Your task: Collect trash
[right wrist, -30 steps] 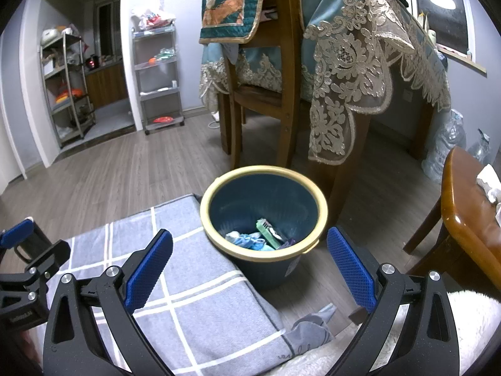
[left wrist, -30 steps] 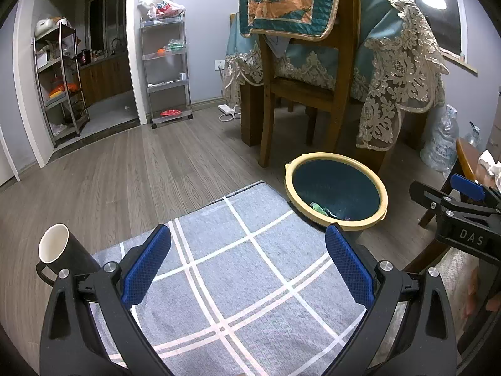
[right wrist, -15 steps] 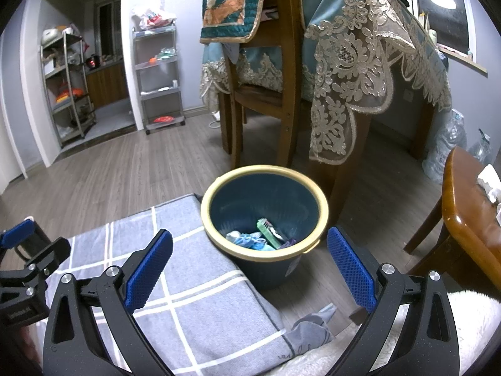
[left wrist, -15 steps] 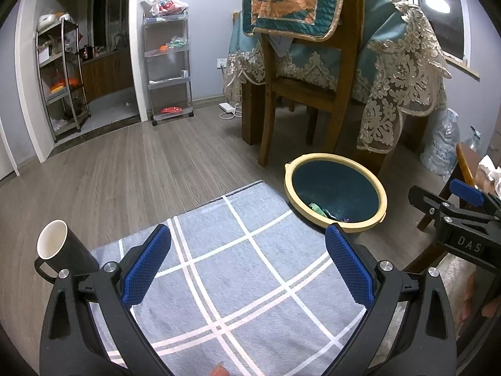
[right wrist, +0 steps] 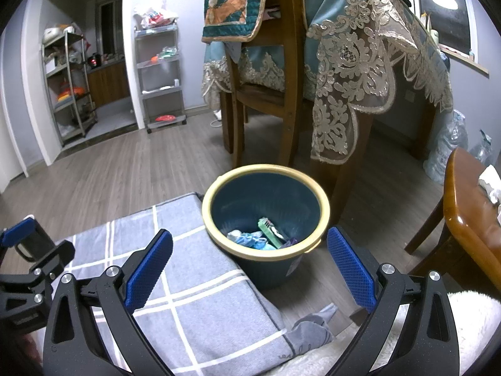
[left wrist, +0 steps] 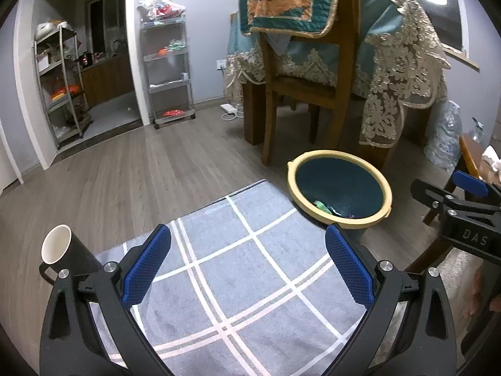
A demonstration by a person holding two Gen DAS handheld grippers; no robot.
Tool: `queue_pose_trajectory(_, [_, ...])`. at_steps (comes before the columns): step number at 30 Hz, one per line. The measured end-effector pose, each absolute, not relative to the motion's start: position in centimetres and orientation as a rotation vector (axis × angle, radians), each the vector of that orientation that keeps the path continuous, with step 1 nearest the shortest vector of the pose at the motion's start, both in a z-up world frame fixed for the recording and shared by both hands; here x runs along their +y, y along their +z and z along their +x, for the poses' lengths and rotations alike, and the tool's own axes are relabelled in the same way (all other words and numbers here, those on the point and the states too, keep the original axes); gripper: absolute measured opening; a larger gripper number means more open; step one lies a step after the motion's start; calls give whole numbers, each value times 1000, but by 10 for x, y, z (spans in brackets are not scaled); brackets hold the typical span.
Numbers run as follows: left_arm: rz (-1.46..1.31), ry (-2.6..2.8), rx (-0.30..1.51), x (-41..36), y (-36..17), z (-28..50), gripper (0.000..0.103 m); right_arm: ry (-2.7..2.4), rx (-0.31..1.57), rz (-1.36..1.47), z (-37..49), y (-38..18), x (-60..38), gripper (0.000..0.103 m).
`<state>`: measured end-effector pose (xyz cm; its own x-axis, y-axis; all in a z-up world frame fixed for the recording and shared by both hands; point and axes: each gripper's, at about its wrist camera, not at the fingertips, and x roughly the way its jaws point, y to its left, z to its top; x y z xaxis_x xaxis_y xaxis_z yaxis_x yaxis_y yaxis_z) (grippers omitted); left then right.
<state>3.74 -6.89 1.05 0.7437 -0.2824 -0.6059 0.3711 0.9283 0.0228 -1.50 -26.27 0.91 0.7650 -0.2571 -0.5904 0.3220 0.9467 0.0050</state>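
A dark blue trash bin [right wrist: 219,185] with a yellow rim stands on the wooden floor beside a grey checked cloth; it appears again as the bin [left wrist: 388,194] at right in the left wrist view. Inside lie crumpled wrappers [right wrist: 266,238], green and light blue. My right gripper [right wrist: 249,271] hangs open just in front of the bin, nothing between its blue pads. My left gripper [left wrist: 247,269] is open over the grey cloth [left wrist: 225,260], empty. The right gripper's black frame [left wrist: 463,216] shows at the right edge of the left wrist view.
A black mug [left wrist: 67,255] with white inside stands at the cloth's left edge. A wooden chair [right wrist: 269,100] and a table draped in lace [right wrist: 360,62] rise behind the bin. A brown side table [right wrist: 469,225] is at right. Metal shelves [left wrist: 166,69] stand by the far wall.
The left wrist view has drifted slightly, the bin and mug sitting a bit differently in frame. The right wrist view is almost unchanged. Both grippers stay open and empty.
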Motion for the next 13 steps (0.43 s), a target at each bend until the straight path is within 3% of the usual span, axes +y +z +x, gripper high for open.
queue_pose_trajectory(13, [96,-279,749,-55,8,47,97,-311,633,108,-13,5,-264,98])
